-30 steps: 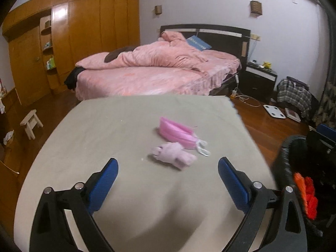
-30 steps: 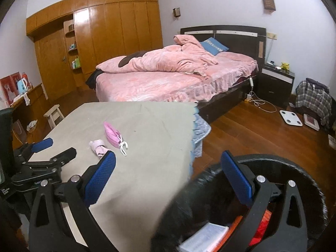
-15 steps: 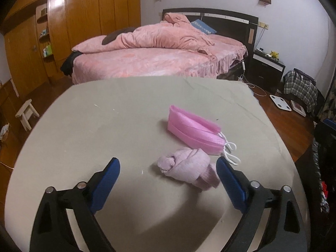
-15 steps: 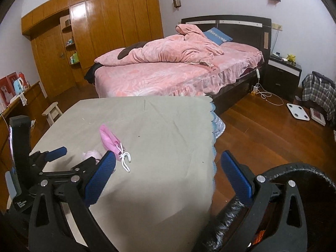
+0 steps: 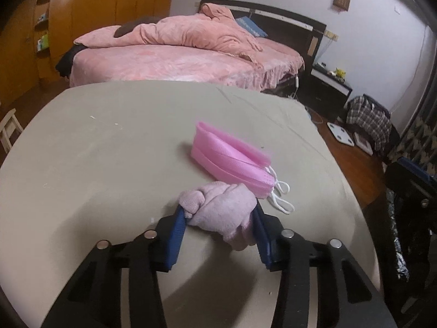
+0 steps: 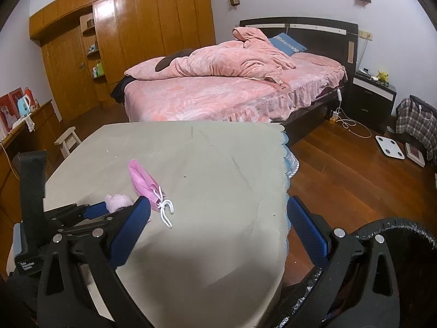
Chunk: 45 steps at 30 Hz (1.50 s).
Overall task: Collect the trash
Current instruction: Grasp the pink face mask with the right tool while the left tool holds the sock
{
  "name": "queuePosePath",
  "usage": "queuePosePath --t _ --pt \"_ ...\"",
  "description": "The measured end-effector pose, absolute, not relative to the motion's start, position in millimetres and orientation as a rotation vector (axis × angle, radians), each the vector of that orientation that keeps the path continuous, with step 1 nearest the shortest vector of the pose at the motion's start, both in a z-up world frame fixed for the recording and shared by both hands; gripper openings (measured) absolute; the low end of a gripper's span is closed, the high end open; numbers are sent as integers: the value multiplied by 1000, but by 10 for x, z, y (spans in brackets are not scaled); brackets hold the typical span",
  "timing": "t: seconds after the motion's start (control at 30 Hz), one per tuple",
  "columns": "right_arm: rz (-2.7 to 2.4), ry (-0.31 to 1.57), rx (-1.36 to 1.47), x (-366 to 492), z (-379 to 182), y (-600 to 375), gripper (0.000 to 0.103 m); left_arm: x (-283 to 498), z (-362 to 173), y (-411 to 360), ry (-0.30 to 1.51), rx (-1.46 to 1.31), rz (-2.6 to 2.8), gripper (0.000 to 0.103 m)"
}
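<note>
A crumpled pale pink cloth wad [image 5: 224, 210] lies on the grey-covered table [image 5: 109, 150]. My left gripper [image 5: 218, 213] is shut on the wad, its blue pads pressing both sides. A folded pink face mask [image 5: 232, 161] with white ear loops lies just beyond the wad. In the right wrist view the wad [image 6: 118, 201] and the mask [image 6: 144, 186] show at the left, with the left gripper [image 6: 92, 213] on the wad. My right gripper [image 6: 218, 218] is open and empty above the table's right edge. The black trash bin [image 6: 396, 235] stands at the lower right.
A bed with a pink quilt [image 6: 232, 82] stands behind the table. A wooden wardrobe [image 6: 123, 41] fills the left wall. A small stool [image 6: 68, 140], a white scale [image 6: 389, 147] and a plaid bag [image 6: 418, 123] sit on the wooden floor.
My left gripper moved forward to the pink wad and closed on it. My right gripper swung left, away from over the bin, and stayed open.
</note>
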State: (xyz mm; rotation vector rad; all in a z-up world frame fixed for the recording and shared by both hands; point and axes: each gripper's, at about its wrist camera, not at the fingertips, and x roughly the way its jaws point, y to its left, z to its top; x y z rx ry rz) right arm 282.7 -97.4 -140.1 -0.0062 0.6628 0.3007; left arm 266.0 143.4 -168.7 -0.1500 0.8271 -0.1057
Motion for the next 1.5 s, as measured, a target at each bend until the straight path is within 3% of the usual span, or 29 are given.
queuePosePath --t 0.93,1.03,1.1,1.17,1.33,1.5 --pt "409 827 -102 3579 -1956 237 96 2635 -1631 2496 798 -124 129 45" --pt "430 841 -114 3573 -1979 283 79 2642 -1634 2480 800 -125 129 45" --pt "450 860 -122 3567 -2001 315 73 2643 -1632 2481 799 -124 130 45" --pt "476 870 -121 3556 -2006 325 52 2645 -1629 2479 799 -124 130 45" --pt "530 882 -134 3478 -1984 352 21 2592 -1569 2433 790 -112 128 45" --pt "545 846 -107 3367 -1829 290 20 2499 -1444 2366 774 -107 128 45"
